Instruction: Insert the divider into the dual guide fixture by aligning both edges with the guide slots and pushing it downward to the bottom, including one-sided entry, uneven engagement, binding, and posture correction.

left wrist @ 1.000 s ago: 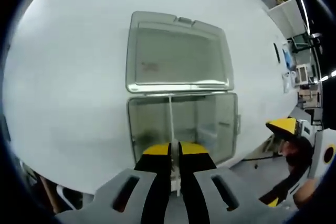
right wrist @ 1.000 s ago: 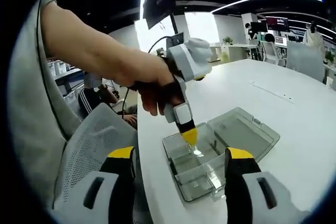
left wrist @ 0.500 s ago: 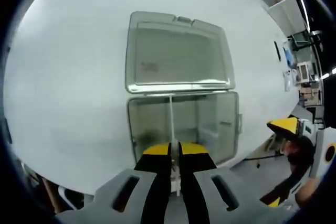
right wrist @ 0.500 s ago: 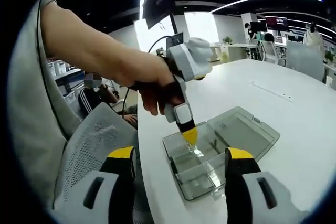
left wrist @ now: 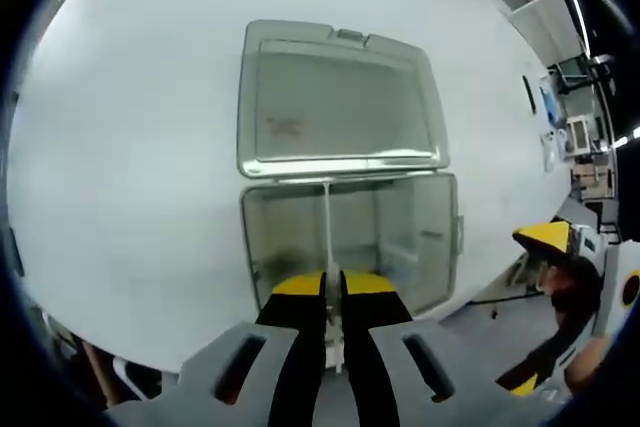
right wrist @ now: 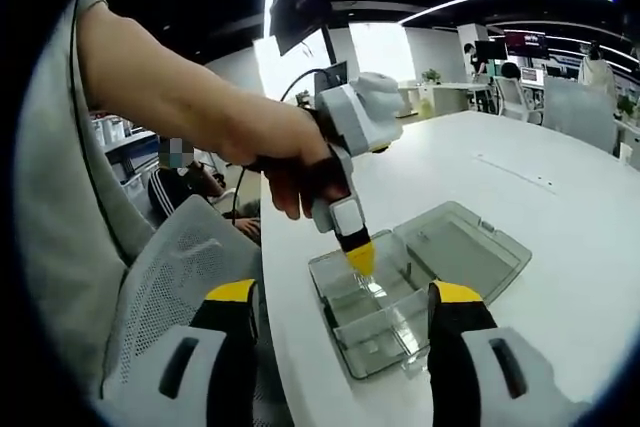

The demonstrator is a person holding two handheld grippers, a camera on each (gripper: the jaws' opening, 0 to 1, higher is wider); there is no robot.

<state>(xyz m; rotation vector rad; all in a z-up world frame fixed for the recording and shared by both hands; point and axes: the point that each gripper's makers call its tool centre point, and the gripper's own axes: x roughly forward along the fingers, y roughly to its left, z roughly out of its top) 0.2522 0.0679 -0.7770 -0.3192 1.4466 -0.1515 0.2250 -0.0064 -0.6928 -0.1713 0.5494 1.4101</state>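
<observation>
Left tool point(left wrist: 333, 292) pinches the thin clear divider point(left wrist: 327, 227), which stands upright inside the open clear box point(left wrist: 350, 242) on the white worktop point(left wrist: 130, 147). Right tool point(right wrist: 340, 312) hangs wide open and empty near the box's front edge.

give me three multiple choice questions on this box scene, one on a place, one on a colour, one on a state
1. Where does the clear plastic box sit?
A. in the middle of the white table
B. at the table's edge
C. on a chair

2. What colour are the tips of the left tool?
A. yellow
B. red
C. green

3. How is the box's hinged lid?
A. shut
B. taken away
C. open and lying flat

Answers: 1 B, the box sits by the rim of the white table. 2 A, both tips are yellow where they pinch the thin clear divider. 3 C, the lid lies flat on the table beyond the box.
</observation>
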